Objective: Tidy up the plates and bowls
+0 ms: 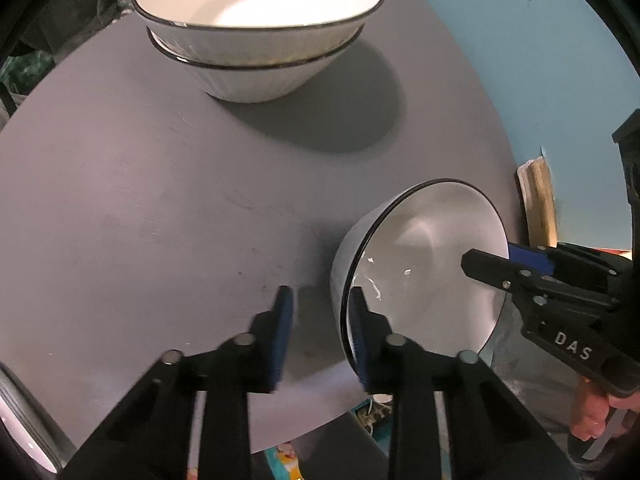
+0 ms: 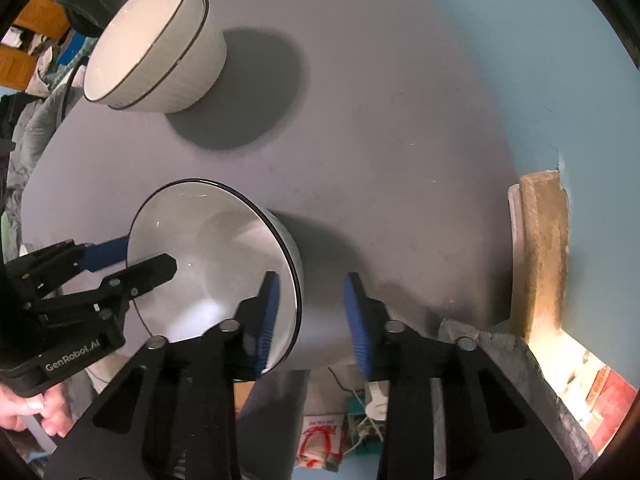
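Note:
A white bowl with a black rim [image 1: 424,264] sits at the near edge of the round grey table [image 1: 120,208]; it also shows in the right wrist view [image 2: 216,264]. Both grippers straddle its rim, one finger inside and one outside, jaws apart on opposite sides. My left gripper [image 1: 320,340] is at its left rim and shows in the right wrist view [image 2: 132,256]. My right gripper [image 2: 310,320] is at its right rim and shows in the left wrist view [image 1: 492,264]. Two nested white bowls [image 1: 256,28] stand at the far side, also in the right wrist view [image 2: 156,48].
A plate rim [image 1: 20,420] shows at the lower left of the left wrist view. A blue wall [image 2: 540,60] and a wooden frame [image 2: 540,256] lie right of the table. Clutter and bags lie on the floor below the table edge.

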`<state>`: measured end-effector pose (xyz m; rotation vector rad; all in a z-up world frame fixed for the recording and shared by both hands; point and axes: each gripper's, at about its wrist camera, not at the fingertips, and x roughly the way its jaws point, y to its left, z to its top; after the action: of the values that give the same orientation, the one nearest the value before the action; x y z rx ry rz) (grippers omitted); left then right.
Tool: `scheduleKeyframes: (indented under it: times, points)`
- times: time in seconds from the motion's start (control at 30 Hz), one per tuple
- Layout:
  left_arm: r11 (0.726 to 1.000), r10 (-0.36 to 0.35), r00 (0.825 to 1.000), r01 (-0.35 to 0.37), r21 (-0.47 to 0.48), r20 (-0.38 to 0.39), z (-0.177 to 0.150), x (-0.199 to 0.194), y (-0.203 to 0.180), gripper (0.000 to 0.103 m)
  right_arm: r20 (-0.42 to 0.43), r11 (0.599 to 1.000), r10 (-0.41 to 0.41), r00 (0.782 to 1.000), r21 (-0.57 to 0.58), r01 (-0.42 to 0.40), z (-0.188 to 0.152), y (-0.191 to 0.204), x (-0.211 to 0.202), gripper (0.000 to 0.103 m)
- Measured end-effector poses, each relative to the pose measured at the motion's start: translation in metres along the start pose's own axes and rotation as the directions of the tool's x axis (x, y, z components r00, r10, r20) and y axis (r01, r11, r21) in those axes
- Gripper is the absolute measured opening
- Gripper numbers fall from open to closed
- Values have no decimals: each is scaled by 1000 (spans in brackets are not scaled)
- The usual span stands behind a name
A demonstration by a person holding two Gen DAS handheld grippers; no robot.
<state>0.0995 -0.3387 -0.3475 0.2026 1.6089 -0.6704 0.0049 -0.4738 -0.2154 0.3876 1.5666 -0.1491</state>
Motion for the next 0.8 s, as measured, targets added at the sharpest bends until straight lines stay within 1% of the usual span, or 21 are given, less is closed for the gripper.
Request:
scheduleKeyframes:
  times: [0.07, 0.13, 0.23, 0.33, 0.4, 0.5, 0.53, 0.57, 0.6, 0.73, 0.77, 0.8]
  points:
    - [1000, -22, 1000, 22, -6, -11, 0, 3, 1, 17, -12, 1000, -7, 1000, -4, 7, 2, 2, 4, 18]
    - [999, -48, 999, 48, -4, -19, 0, 4, 0, 12, -24, 1000, 0, 1000, 1, 0, 4, 3, 7, 12]
    - [999, -44, 999, 44, 11, -24, -1, 5, -3, 10, -32, 1000, 7, 999, 1, -7, 6, 8, 9, 7]
    - [999, -24, 999, 26, 46, -32, 0, 5, -11, 10, -31, 1000, -22, 999, -9, 22, 6, 12, 9, 6]
    - [998, -17, 999, 19, 56, -33, -1, 5, -10, 10, -30, 1000, -18, 999, -3, 18, 7, 14, 10, 5]
    - [996, 17, 1000, -15, 93, -22, -4, 3, -16, 8, -32, 1000, -19, 999, -7, 19, 5, 15, 8, 5]
    - [995, 20, 1000, -18, 98, -20, -5, 4, -21, 8, -28, 1000, -22, 999, -14, 21, 5, 18, 7, 5]
    - [995, 19, 1000, -17, 101, -14, -6, 2, -22, 8, -24, 999, -26, 999, -21, 26, -5, 22, 6, 5]
    - [995, 19, 1000, -18, 100, -11, -6, 0, -25, 8, -21, 999, -33, 999, -29, 32, -6, 26, 5, 5]
    - [994, 26, 1000, -24, 102, -15, -8, -8, -28, 8, -25, 1000, -14, 1000, -28, 13, -4, 41, 0, 5]
    - [994, 30, 999, -29, 107, -13, -4, -8, -23, 8, -28, 999, -13, 1000, -29, 13, -3, 42, -2, 5]
    - [994, 33, 999, -32, 108, -9, -4, -10, -27, 8, -27, 999, -14, 1000, -32, 13, -3, 44, -4, 5]
